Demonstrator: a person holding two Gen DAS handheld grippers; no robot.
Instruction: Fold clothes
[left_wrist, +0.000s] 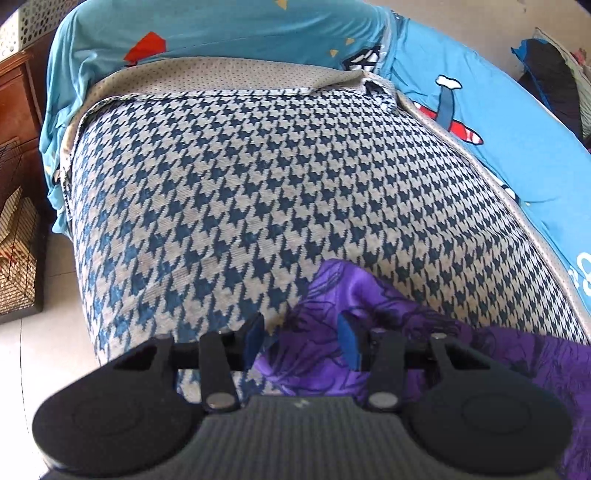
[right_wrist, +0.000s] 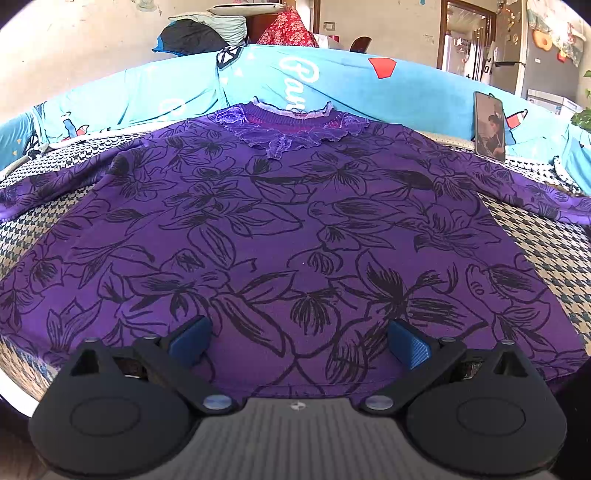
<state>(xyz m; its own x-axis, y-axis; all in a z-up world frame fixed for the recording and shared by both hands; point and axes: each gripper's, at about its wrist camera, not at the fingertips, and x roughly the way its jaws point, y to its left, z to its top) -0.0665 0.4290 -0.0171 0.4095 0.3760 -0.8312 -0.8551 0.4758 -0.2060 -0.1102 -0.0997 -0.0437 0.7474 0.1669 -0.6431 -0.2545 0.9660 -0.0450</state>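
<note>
A purple top with a black flower print (right_wrist: 280, 229) lies spread flat on a houndstooth cover (right_wrist: 554, 251), its lace collar (right_wrist: 284, 125) at the far side and both sleeves out to the sides. My right gripper (right_wrist: 299, 343) is open just above the near hem, empty. In the left wrist view a corner of the purple top (left_wrist: 332, 314) lies between the blue pads of my left gripper (left_wrist: 301, 341), which is open over it. The houndstooth cover (left_wrist: 240, 184) fills that view.
A blue cartoon-print sheet (right_wrist: 369, 85) covers the sofa back behind the top. A phone (right_wrist: 489, 125) leans upright at the far right. A wooden cabinet (left_wrist: 14, 92) and a wire cage (left_wrist: 18, 251) stand on the floor at the left.
</note>
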